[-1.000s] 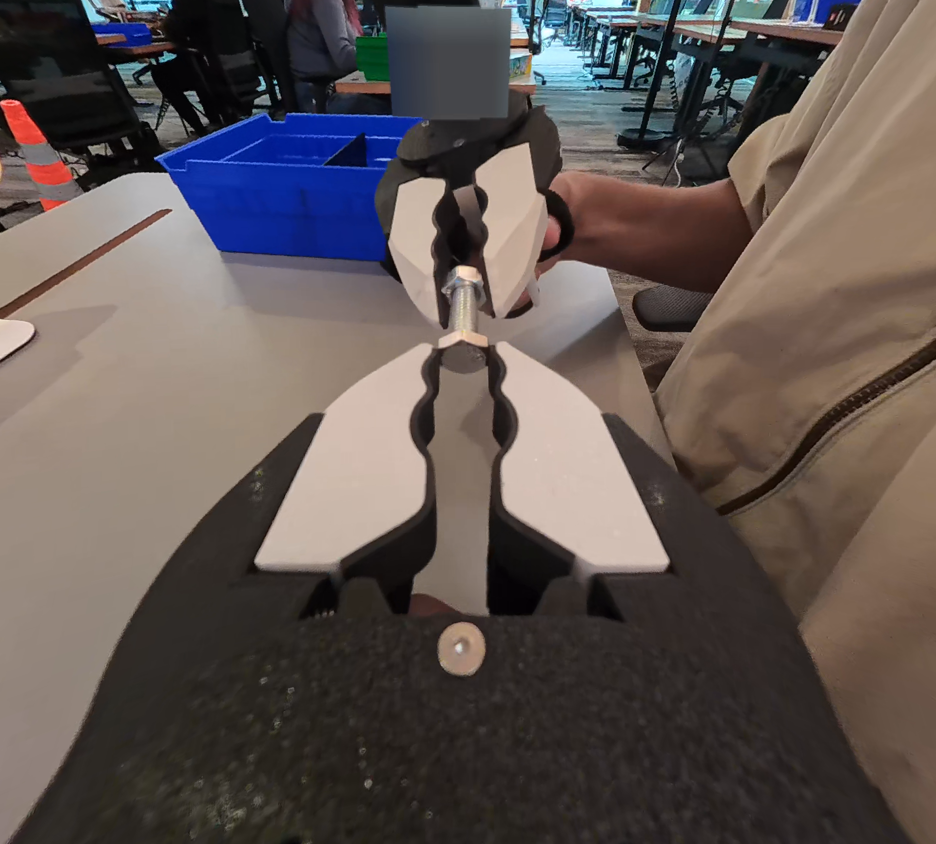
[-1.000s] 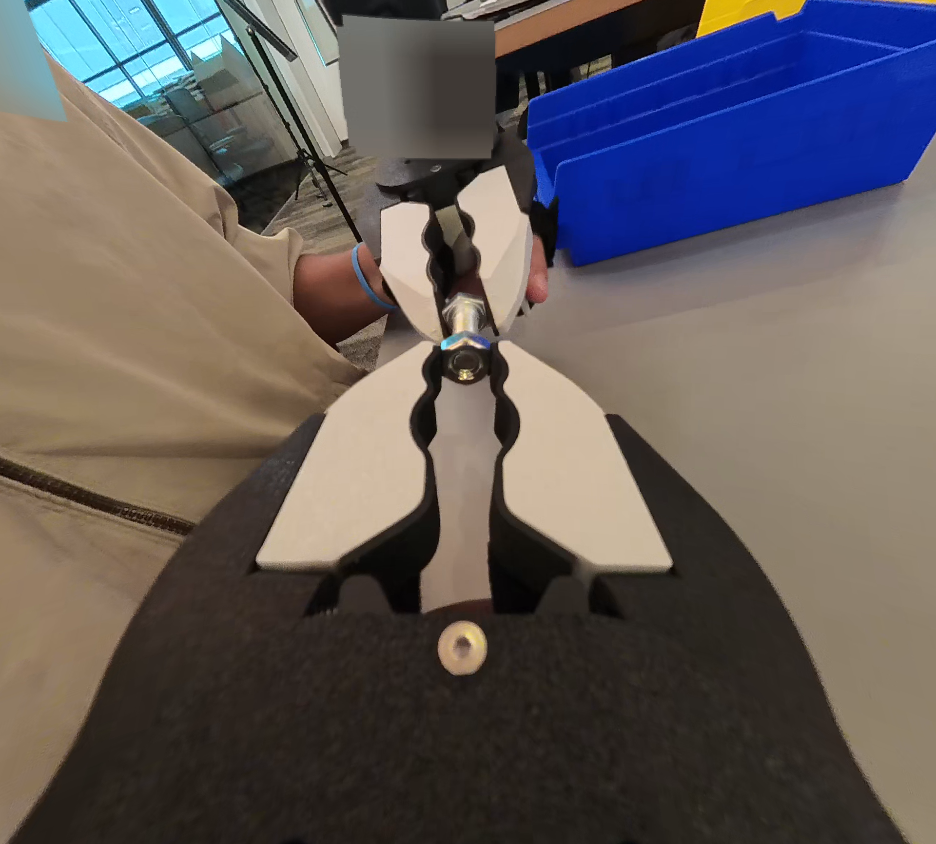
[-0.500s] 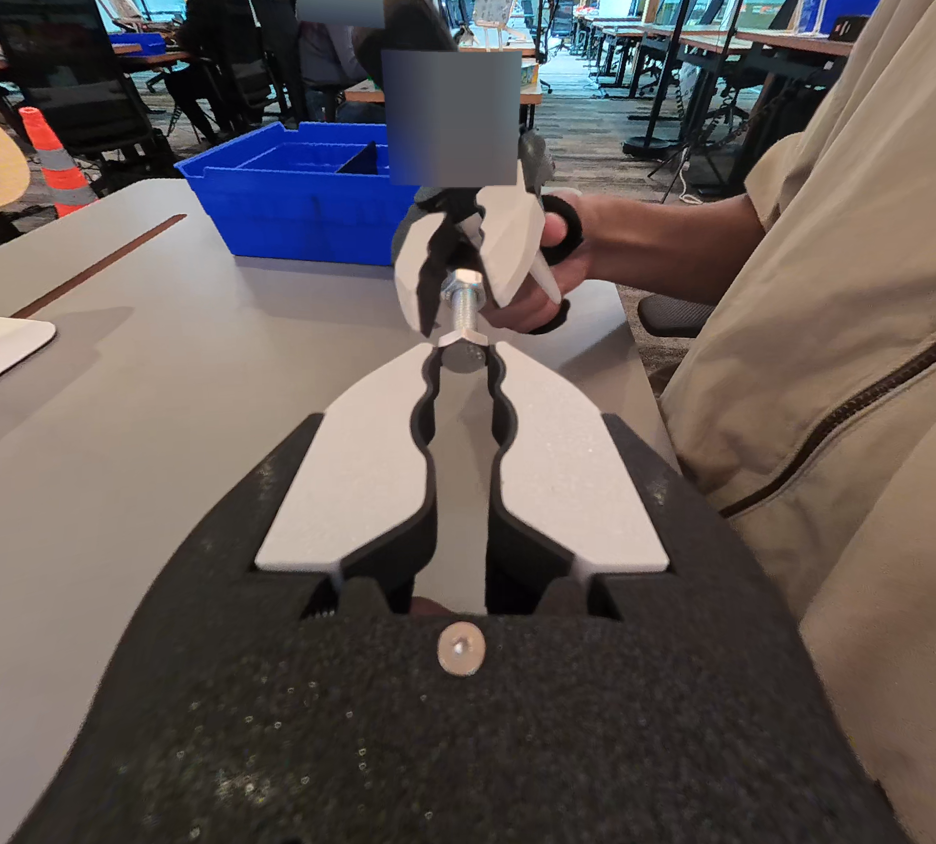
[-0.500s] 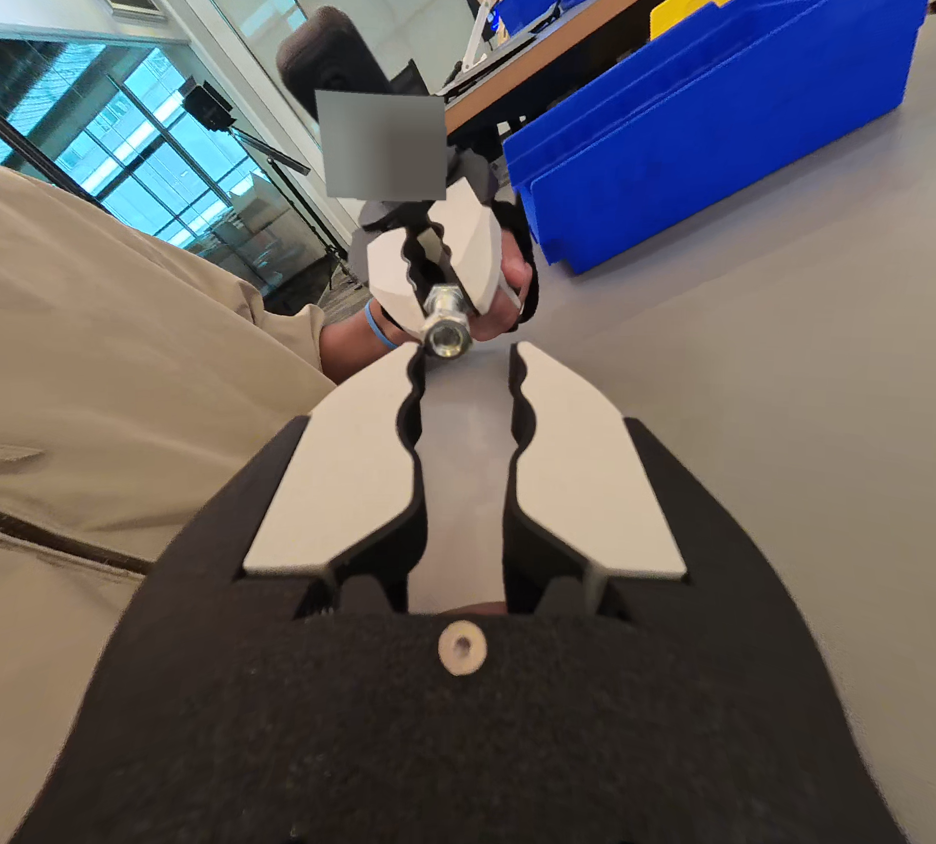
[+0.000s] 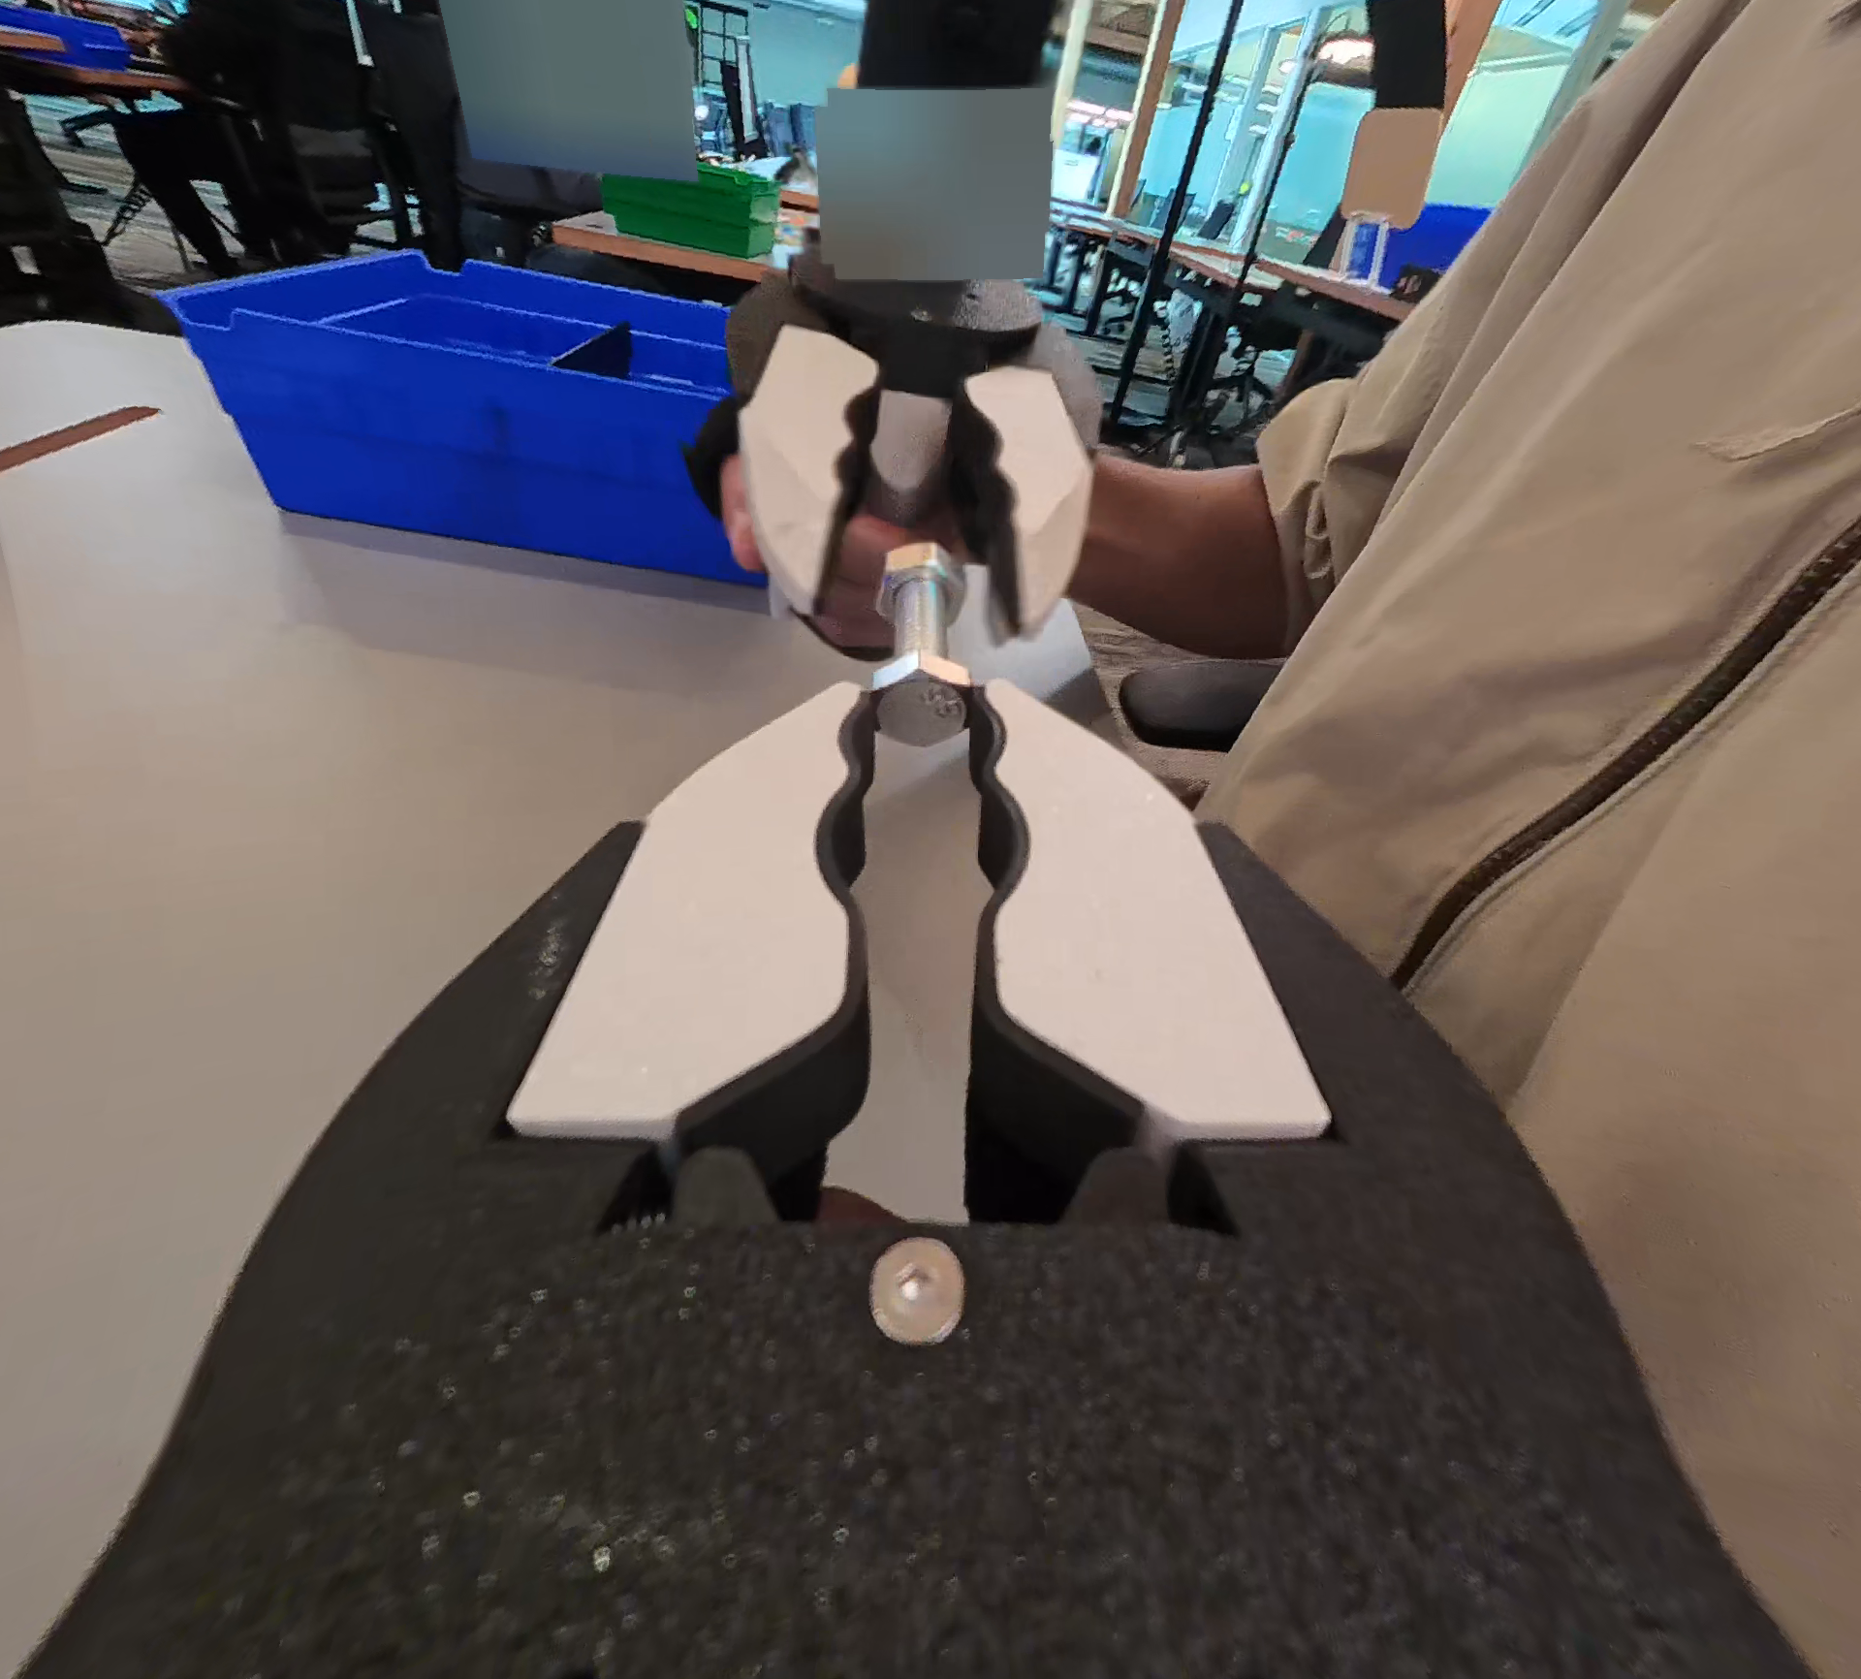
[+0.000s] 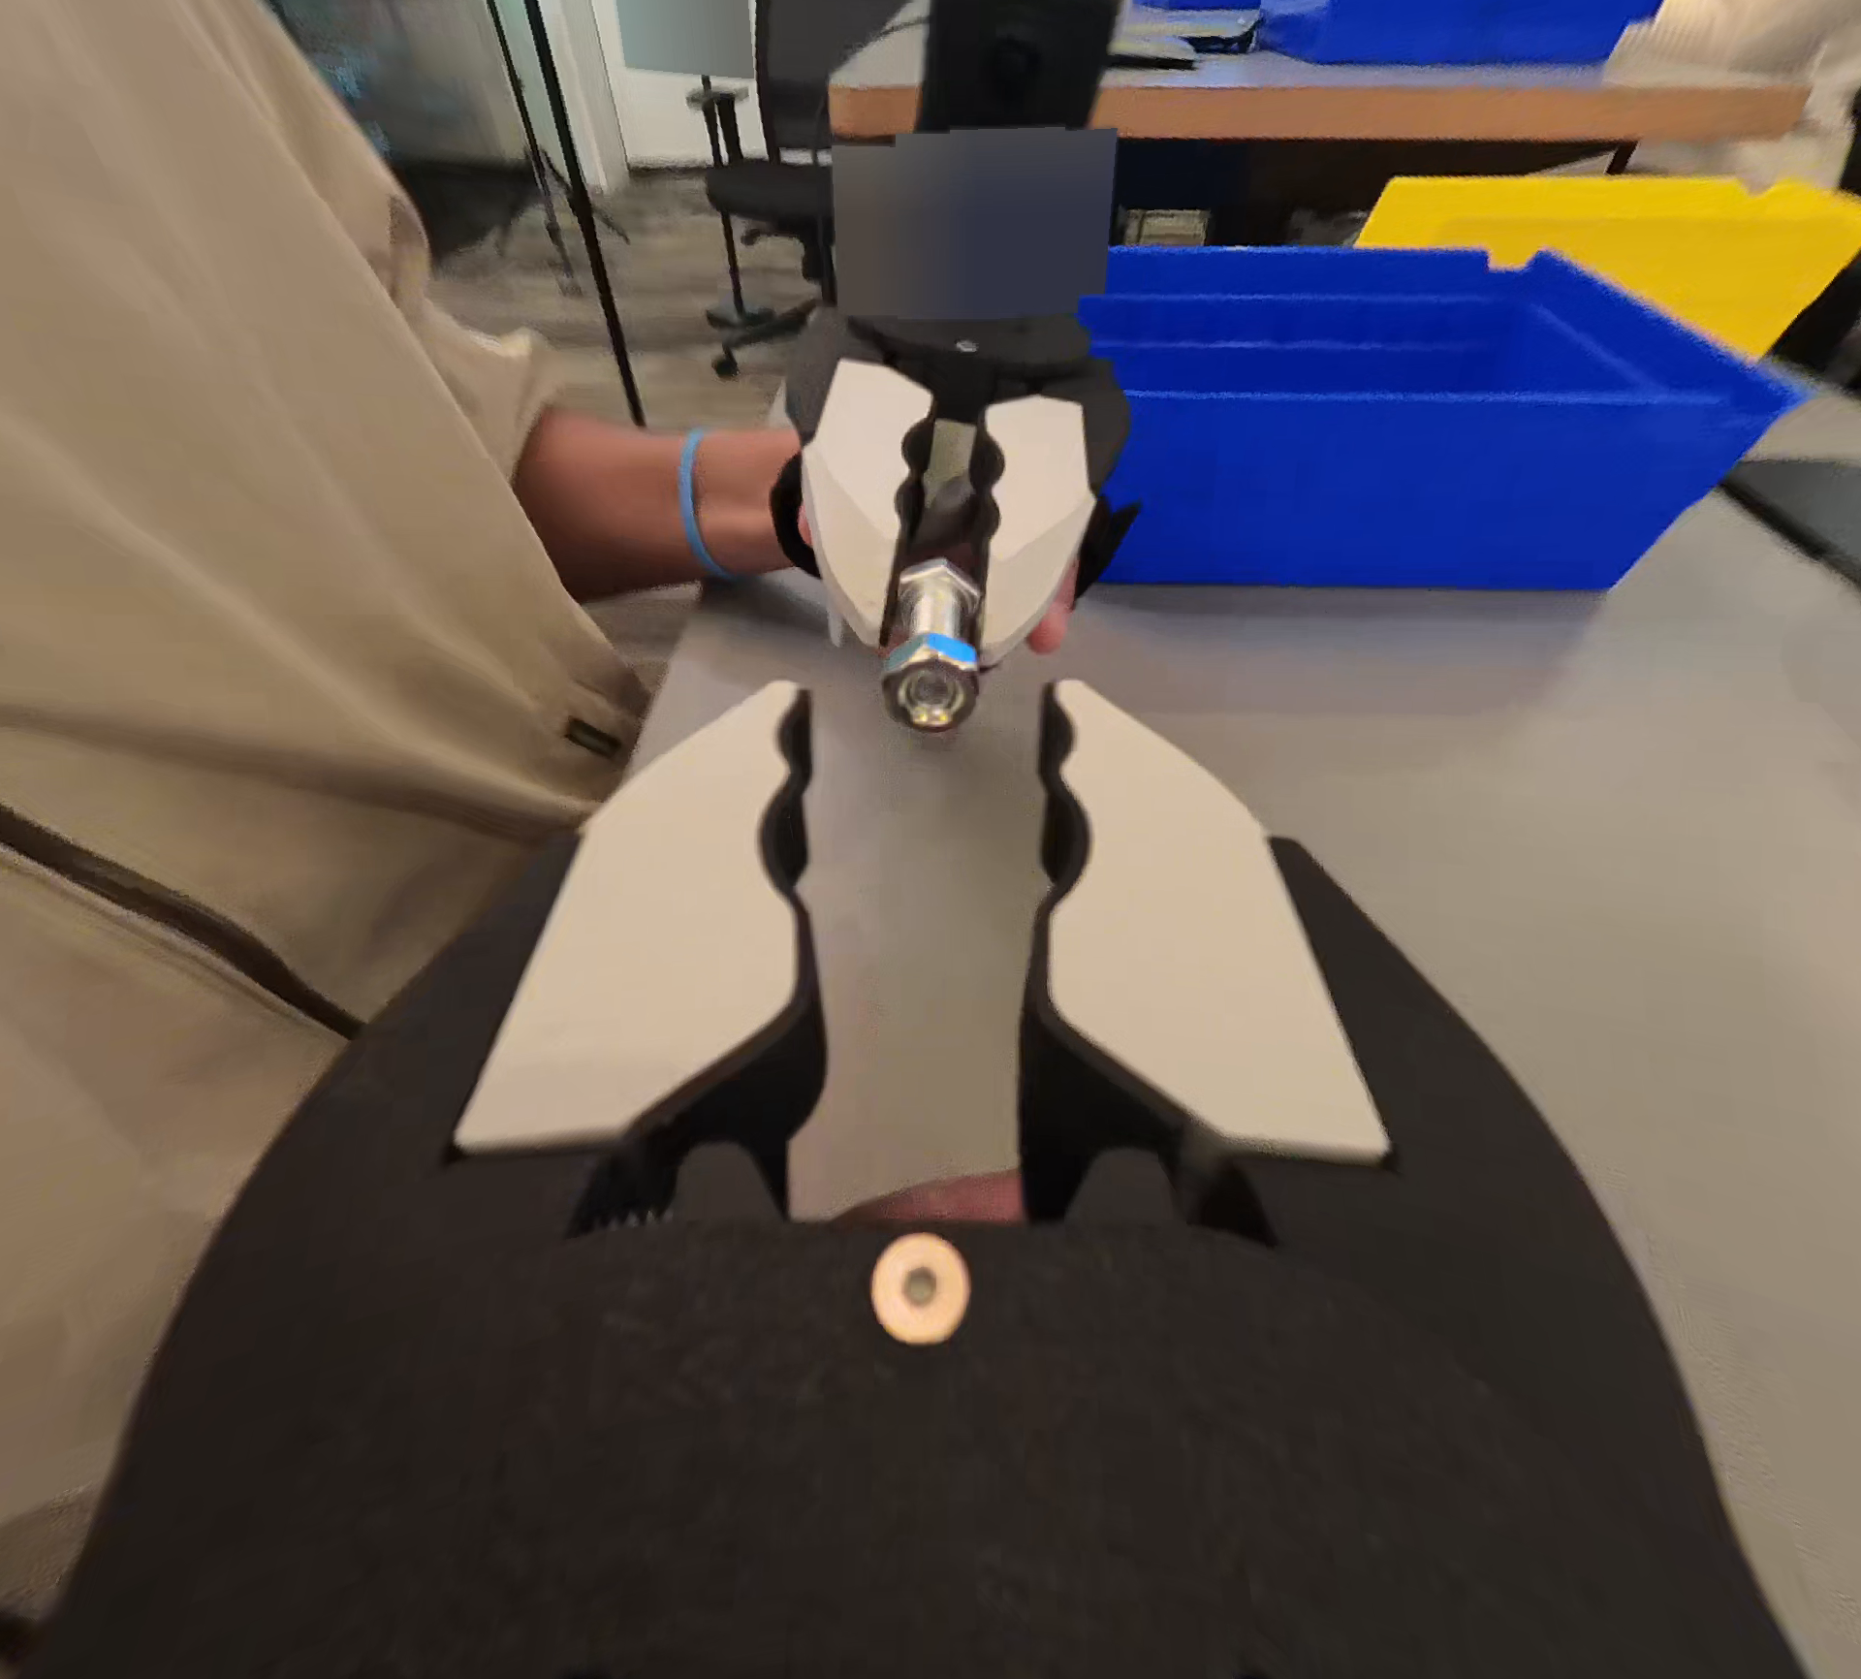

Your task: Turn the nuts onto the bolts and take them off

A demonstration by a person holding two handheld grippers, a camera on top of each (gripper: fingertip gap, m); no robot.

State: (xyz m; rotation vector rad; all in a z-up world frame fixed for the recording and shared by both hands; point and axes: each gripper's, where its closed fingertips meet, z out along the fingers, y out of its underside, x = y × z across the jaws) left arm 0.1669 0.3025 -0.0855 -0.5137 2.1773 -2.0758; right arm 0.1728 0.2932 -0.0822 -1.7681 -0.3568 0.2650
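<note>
Your left gripper [image 5: 921,709] has its jaws drawn narrow, pinching the hex head of the bolt [image 5: 918,623] right at the fingertips. The bolt's threaded shank runs straight ahead from those tips, away from you and slightly upward, held in the air above the table [image 5: 302,775]. At the far end of the shank sits the nut [image 5: 918,568].

Your right gripper [image 5: 911,523] faces the left one from directly ahead. In the left wrist view its jaws stand apart on either side of the nut, with a gap showing on both sides. From the right wrist view, the right gripper's [image 6: 921,699] fingers [image 6: 695,905] are spread wide, and the nut [image 6: 928,674] floats just ahead of the tips, between them but touching neither. Beyond the nut, the bolt [image 6: 932,608] leads back into the closed left gripper [image 6: 937,583], with your hand [image 6: 1047,613] behind it.

A blue bin [image 5: 453,402] stands on the table ahead and to the left of the left gripper; seen from the right gripper, the bin [image 6: 1410,462] is ahead and to the right. A yellow bin [image 6: 1611,241] lies farther off behind it. Your tan jacket [image 5: 1561,623] fills the right of the left wrist view.
</note>
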